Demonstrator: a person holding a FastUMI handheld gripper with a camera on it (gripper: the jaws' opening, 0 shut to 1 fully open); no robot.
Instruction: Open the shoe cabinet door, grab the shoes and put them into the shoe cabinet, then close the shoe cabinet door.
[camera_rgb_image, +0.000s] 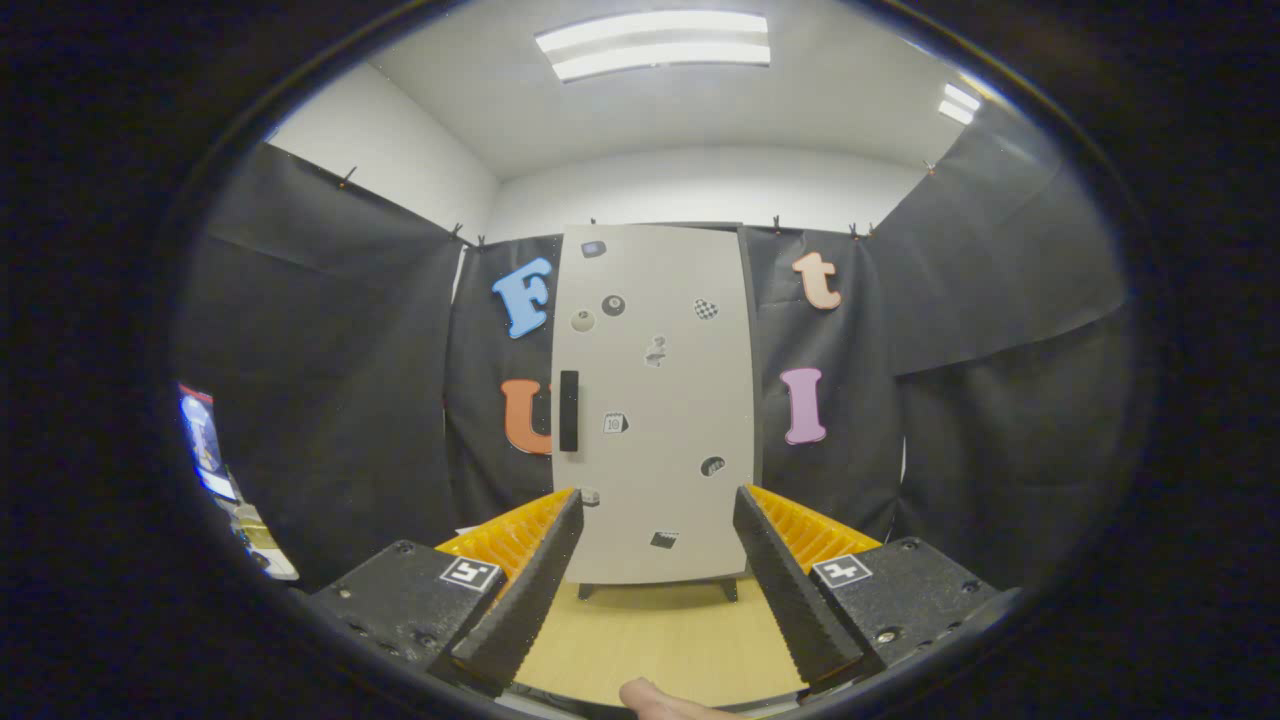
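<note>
Ahead, shoe cabinet door closed; gripper fingers apart, empty.

Hand-held gripper held with fingers spread wide, nothing between them. Beyond the fingers, shoe cabinet standing upright on short feet at the far end of the wooden bench, door closed, dark vertical handle near its left edge, small stickers scattered over the pale door.

Pale grey cabinet door – black handle, small dark stickers, light wood tabletop
</note>
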